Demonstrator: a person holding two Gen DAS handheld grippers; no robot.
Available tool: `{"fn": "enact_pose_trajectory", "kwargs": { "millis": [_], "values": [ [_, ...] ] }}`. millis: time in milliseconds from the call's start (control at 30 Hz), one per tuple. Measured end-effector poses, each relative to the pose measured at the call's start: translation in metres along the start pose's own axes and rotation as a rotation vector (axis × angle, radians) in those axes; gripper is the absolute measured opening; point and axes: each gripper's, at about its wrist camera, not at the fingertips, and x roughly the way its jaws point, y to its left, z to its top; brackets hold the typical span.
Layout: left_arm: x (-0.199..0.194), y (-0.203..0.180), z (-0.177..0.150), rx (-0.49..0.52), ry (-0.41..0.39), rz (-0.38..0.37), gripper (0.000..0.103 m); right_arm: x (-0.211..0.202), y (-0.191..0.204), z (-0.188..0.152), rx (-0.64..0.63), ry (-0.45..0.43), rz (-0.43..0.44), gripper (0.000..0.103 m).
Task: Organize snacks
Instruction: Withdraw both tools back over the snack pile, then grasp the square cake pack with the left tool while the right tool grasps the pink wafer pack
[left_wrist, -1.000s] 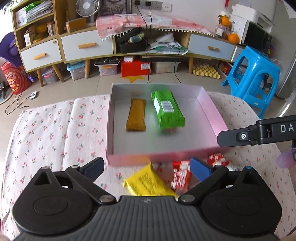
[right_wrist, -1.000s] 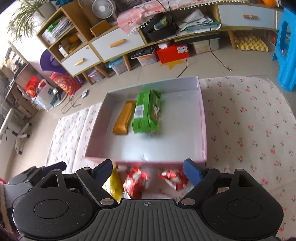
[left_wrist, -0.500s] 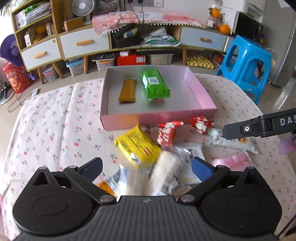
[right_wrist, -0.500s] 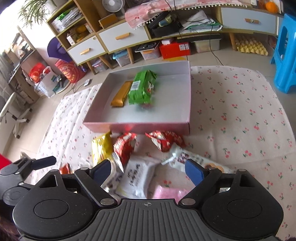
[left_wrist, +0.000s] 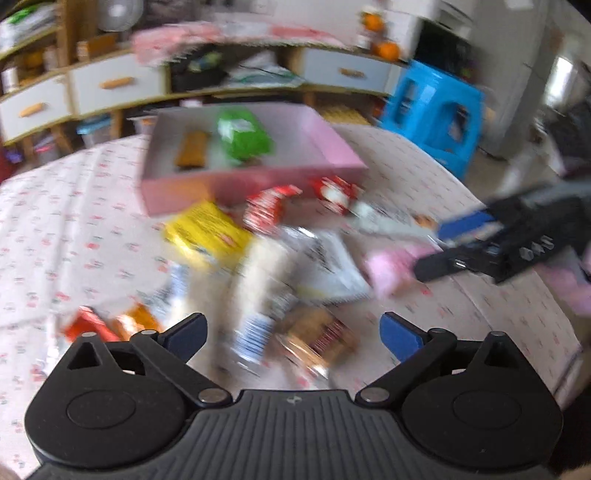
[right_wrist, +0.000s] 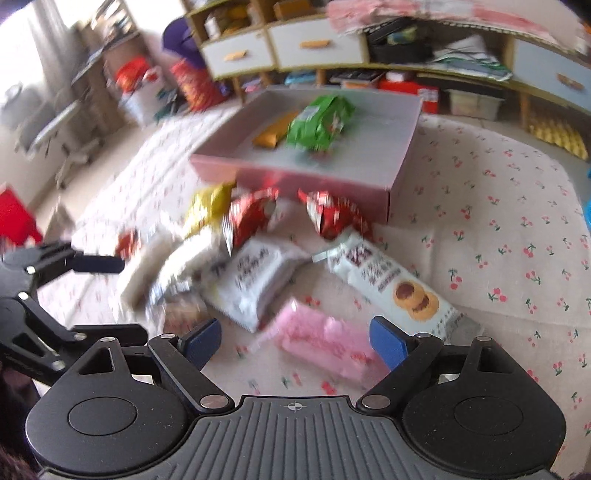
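A pink box (left_wrist: 240, 184) (right_wrist: 295, 177) on the cherry-print cloth holds a green packet (left_wrist: 243, 138) (right_wrist: 321, 122) and an orange-brown bar (left_wrist: 192, 147) (right_wrist: 275, 131). In front of it lies a pile of snacks: a yellow packet (left_wrist: 205, 232), red packets (right_wrist: 251, 218), a white pack (right_wrist: 255, 280), and a white cookie pack (right_wrist: 391, 284). My left gripper (left_wrist: 291, 328) hangs over the pile's near end; its jaws are closing but stand wide and grip nothing. My right gripper (right_wrist: 295, 338) is open above a pink packet (right_wrist: 325, 343), which its pads do not touch.
A blue stool (left_wrist: 432, 110) stands beyond the table's right edge. A low cabinet with white drawers (left_wrist: 118, 85) lines the back wall. The cloth (right_wrist: 498, 221) right of the pile is bare. The left gripper's finger (right_wrist: 96, 264) shows at the right view's left edge.
Both grippers have drawn back from the pink box and sunk toward the snack pile, which now fills the near view. The right gripper has rolled. Nothing was picked up.
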Motion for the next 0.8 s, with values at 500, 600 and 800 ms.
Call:
{"fn": "enact_pose_trajectory", "kwargs": {
  "millis": [500,600,800],
  "values": [
    [0.023,-0.014,-0.01,0.113,0.083,-0.057,0.079,0.023,-0.009,-0.009,-0.14,0.041,-0.076,0.089],
    [0.026,-0.013,-0.013,0.116,0.084,-0.054,0.079,0.026,-0.009,-0.01,-0.144,0.051,-0.081,0.089],
    [0.024,-0.015,-0.016,0.123,0.103,-0.081,0.077,0.028,-0.001,-0.018,-0.181,0.091,-0.069,0.089]
  ]
}}
